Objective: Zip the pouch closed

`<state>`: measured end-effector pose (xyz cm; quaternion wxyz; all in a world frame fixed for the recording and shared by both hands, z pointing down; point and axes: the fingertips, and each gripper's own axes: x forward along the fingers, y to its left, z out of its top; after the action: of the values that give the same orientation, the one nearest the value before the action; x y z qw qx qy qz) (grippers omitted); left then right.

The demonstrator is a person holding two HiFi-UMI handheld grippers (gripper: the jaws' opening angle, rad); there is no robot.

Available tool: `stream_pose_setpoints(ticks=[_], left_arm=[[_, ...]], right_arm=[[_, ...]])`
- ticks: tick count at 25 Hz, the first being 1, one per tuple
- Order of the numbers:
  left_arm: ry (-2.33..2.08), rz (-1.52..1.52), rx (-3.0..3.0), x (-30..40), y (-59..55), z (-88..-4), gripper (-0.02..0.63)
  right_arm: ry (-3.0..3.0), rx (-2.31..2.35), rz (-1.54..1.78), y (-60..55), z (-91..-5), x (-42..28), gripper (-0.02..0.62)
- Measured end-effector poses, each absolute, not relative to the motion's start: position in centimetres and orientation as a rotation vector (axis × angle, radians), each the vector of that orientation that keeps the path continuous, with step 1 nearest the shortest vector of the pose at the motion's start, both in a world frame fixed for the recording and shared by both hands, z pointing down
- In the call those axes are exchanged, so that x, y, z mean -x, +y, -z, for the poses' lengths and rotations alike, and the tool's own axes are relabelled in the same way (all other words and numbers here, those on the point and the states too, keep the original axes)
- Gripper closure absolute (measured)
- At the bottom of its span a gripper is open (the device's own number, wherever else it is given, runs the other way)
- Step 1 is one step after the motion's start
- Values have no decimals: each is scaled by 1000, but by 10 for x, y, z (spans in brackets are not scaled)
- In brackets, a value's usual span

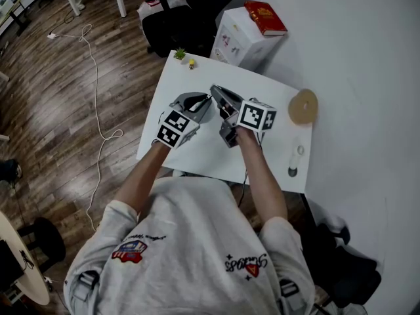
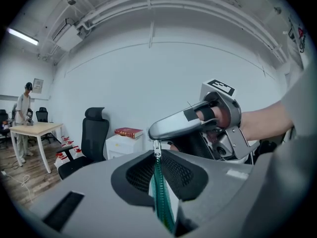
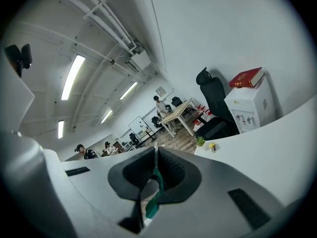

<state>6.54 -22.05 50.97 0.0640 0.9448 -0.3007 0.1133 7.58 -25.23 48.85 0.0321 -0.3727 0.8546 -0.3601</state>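
Observation:
Both grippers meet over the white table (image 1: 197,156). In the head view the pouch is almost wholly hidden between them. My left gripper (image 1: 205,102) (image 2: 156,151) is shut on the pouch's green zipper (image 2: 161,195), with the silver zipper pull (image 2: 157,148) standing up at its fingertips. A pale strip of the pouch (image 2: 170,200) shows beside the zipper. My right gripper (image 1: 216,94) (image 3: 155,151) is shut on another stretch of the green zipper edge (image 3: 158,183). In the left gripper view the right gripper (image 2: 198,120) sits just beyond the pull, tips nearly touching.
A round cork disc (image 1: 303,105) lies at the table's right edge, a small dark object (image 1: 293,171) nearer me. A tiny plant (image 1: 179,54) and a yellow figure (image 1: 191,63) stand at the far corner. Beyond are a white cabinet with a red book (image 1: 266,17) and a black chair (image 1: 190,12).

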Motion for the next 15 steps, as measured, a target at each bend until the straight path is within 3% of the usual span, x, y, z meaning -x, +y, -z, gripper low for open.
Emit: stream_pose_setpoints(ticks=[15], left_arm=[[-926, -370, -2862, -61, -221, -515, 563]], right_arm=[[2649, 1144, 1126, -253, -495, -69, 572]])
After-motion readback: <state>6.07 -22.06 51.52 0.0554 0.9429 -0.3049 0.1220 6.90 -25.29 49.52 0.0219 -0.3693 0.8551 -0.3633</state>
